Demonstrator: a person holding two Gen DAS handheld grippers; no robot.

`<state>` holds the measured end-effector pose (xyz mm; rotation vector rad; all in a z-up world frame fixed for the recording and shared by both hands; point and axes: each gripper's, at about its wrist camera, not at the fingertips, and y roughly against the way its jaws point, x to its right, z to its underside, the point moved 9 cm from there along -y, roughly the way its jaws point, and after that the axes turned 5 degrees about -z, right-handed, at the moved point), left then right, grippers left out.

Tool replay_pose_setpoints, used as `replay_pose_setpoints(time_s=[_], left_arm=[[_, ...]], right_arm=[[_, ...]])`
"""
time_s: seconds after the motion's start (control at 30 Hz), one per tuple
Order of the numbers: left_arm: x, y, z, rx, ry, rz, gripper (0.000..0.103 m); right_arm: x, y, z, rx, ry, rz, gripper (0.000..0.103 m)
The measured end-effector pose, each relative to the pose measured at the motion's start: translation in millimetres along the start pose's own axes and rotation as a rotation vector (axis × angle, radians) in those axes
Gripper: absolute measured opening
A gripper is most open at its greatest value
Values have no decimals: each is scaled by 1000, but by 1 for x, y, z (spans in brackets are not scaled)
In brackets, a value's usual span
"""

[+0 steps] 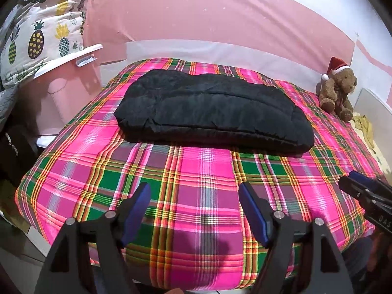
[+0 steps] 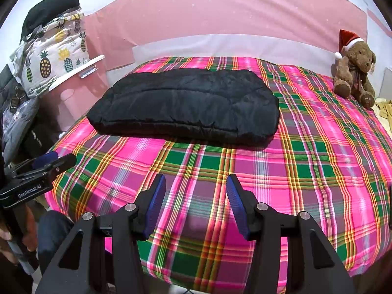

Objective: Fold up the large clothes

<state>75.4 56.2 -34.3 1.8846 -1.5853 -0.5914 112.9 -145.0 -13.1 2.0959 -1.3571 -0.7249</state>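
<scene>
A black padded garment [image 1: 213, 112] lies folded into a thick flat bundle on the far half of the plaid bed cover [image 1: 196, 183]; it also shows in the right wrist view [image 2: 186, 105]. My left gripper [image 1: 194, 191] is open and empty, held above the near part of the bed, well short of the garment. My right gripper [image 2: 196, 183] is open and empty too, over the near bed edge. Each gripper shows at the edge of the other's view: the right one [image 1: 352, 181] and the left one [image 2: 56, 159].
A teddy bear with a Santa hat [image 2: 355, 73] sits at the bed's far right corner. A pineapple-print bundle [image 1: 41, 36] rests on a pink bin [image 1: 66, 93] left of the bed. A pink wall [image 1: 208, 17] stands behind. Yellow cloth [image 1: 365, 125] lies right of the bed.
</scene>
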Motion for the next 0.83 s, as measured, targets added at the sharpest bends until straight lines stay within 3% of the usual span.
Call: replay_pose_setpoints(time_s=[0.83], left_arm=[[-2, -7, 7, -18, 8, -37, 76]], right_arm=[[4, -3, 5, -17, -13, 5, 52]])
